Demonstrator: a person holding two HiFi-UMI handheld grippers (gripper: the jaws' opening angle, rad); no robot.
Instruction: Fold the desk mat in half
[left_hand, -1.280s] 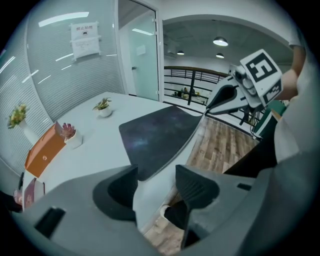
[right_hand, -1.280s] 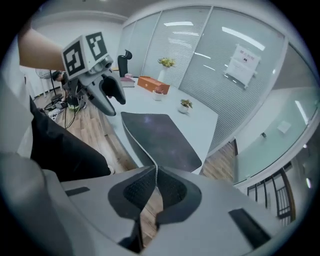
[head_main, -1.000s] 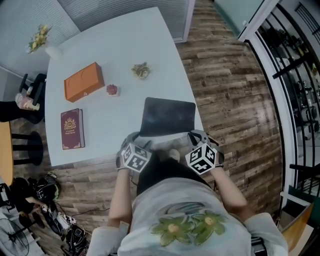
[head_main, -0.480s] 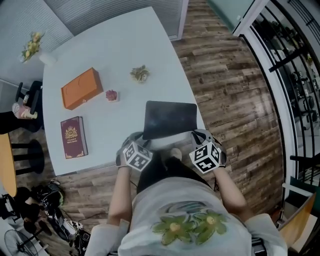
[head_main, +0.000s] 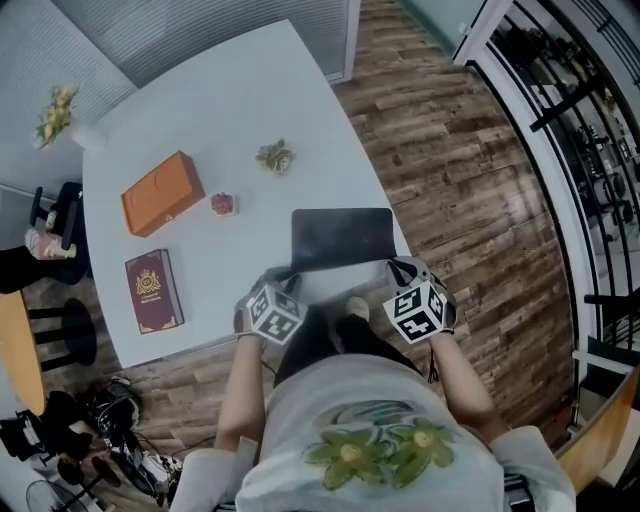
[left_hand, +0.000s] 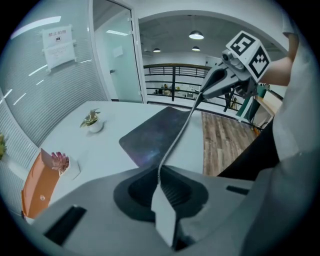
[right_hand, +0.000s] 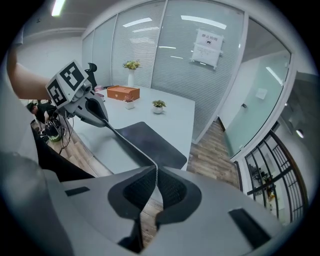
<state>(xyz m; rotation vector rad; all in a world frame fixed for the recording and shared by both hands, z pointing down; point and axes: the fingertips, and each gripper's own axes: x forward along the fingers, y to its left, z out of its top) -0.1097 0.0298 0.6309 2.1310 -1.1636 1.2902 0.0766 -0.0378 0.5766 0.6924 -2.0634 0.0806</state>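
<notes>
The left tool (left_hand: 161, 195) has just been closing its jaws and now pinches the near-left corner of the desk mat (head_main: 340, 235). The right tool (right_hand: 156, 185) is pressed onto the near-right corner, so the near edge hangs raised between them and the fold looks ready to begin. The mat's far part lies flat at the near right corner of the bench (head_main: 200, 110), its right side close to the bench edge. The surface beyond it is bare, with the small plant (head_main: 274, 156), orange box (head_main: 162, 192) and book (head_main: 152, 291) off to the left.
</notes>
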